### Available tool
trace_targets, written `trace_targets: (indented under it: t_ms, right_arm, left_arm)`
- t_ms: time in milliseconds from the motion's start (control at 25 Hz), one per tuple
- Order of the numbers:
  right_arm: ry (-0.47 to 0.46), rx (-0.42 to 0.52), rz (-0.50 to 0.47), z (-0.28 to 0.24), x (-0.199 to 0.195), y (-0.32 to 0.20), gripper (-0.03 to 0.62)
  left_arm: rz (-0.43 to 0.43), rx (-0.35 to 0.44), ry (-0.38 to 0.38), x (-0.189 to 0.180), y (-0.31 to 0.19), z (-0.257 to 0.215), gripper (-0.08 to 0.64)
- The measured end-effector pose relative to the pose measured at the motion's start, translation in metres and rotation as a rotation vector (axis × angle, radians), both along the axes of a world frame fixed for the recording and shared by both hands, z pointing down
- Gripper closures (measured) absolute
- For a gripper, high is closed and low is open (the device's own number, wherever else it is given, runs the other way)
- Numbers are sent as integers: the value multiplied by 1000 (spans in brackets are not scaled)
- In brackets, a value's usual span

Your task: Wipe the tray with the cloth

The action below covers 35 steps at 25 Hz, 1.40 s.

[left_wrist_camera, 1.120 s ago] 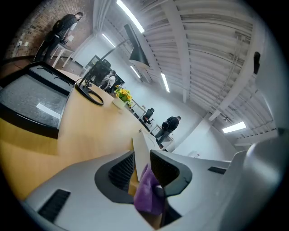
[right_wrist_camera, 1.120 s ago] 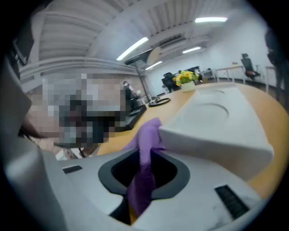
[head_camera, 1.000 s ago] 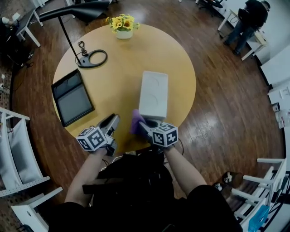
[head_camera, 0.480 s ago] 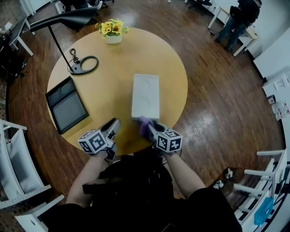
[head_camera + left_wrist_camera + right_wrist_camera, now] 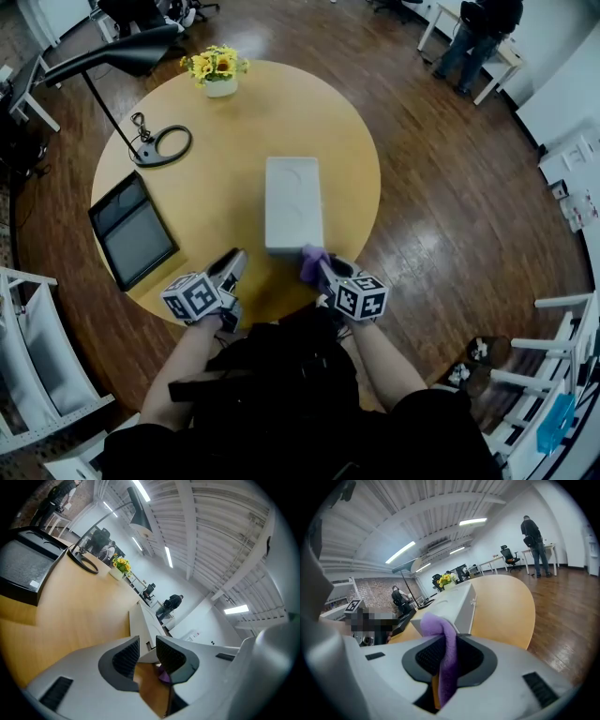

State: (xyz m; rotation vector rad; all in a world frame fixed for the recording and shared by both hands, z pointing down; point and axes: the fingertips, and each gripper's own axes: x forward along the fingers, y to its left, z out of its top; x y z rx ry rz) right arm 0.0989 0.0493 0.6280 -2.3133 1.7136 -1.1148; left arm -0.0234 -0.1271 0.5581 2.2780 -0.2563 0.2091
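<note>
Purple cloth point(image 5: 312, 261) — white tray point(image 5: 292, 202); tan wooden table point(image 5: 234, 131); yellow flowers point(image 5: 214, 64).

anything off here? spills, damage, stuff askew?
Nothing stands out. The tray lies flat on the table, with no spill or damage visible. The cloth is pinched in the right gripper's jaws. The left gripper's jaws stand apart with nothing between them.

Bare tabletop point(image 5: 220, 159) between tray point(image 5: 292, 202) and tablet point(image 5: 131, 232) — lamp base point(image 5: 161, 145), flowers point(image 5: 216, 67) beyond.
</note>
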Motion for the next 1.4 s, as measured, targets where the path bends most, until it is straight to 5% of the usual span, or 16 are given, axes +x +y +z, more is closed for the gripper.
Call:
trace_targets:
  t_ms: [320, 520, 720, 920, 1160, 1400]
  right_arm:
    - [18, -23, 75, 4, 20, 21, 518]
    - [19, -20, 222, -7, 60, 37, 518]
    - [78, 18, 246, -35, 95, 36, 518]
    - [104, 79, 168, -71, 111, -3, 518]
    - [140, 87, 50, -96, 137, -61, 518]
    - [183, 106, -190, -116, 139, -130, 518]
  left_arm:
    - [5, -9, -19, -4, -7, 8, 466]
    - [12, -10, -24, -3, -11, 11, 466]
    - [6, -14, -16, 1, -14, 10, 465]
    - [12, -5, -10, 6, -14, 8, 465]
    - [188, -107, -30, 32, 34, 3, 448]
    - [100, -58, -50, 42, 37, 0, 448]
